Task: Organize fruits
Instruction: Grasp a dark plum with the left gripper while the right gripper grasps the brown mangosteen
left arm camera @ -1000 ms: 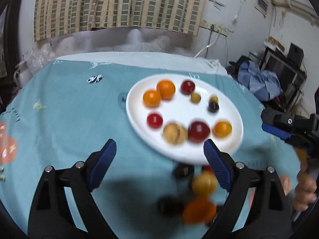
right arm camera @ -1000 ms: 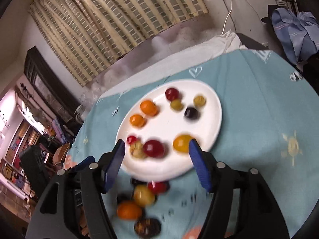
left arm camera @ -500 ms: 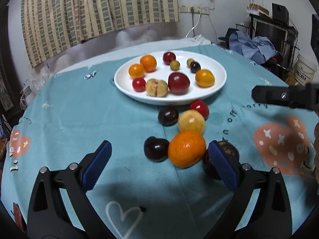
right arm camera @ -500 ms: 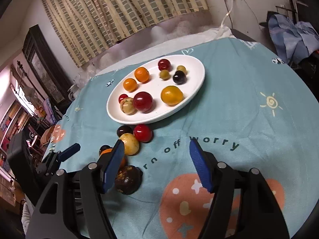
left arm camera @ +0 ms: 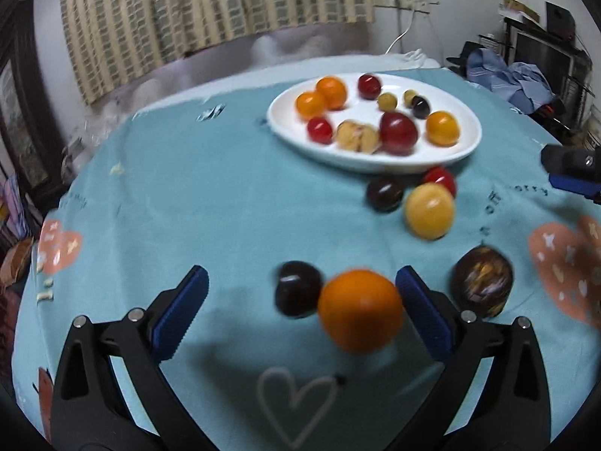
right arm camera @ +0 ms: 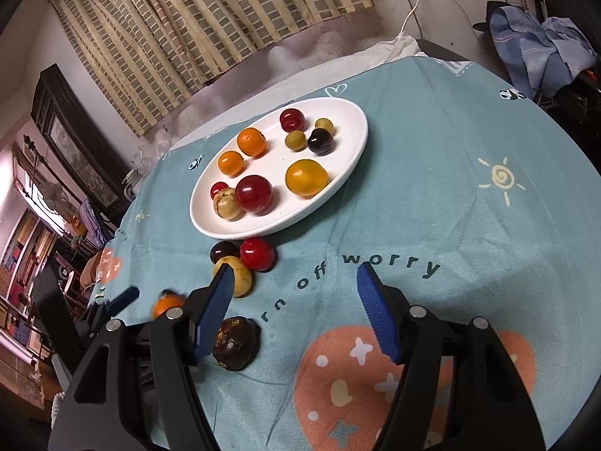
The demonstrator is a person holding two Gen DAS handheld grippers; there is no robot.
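Since half a second ago, the left tool (left arm camera: 300, 300) has slid left, so the orange (left arm camera: 360, 310) now sits against its right finger (left arm camera: 422, 314), between spread jaws that grasp nothing. A dark plum (left arm camera: 298, 288) touches the orange; a mottled brown fruit (left arm camera: 482, 286) lies outside that finger. The right tool (right arm camera: 291, 308) also gapes, released, above the teal desk (right arm camera: 450, 206). Beyond, the white plate (right arm camera: 353, 139) holds more fruit.
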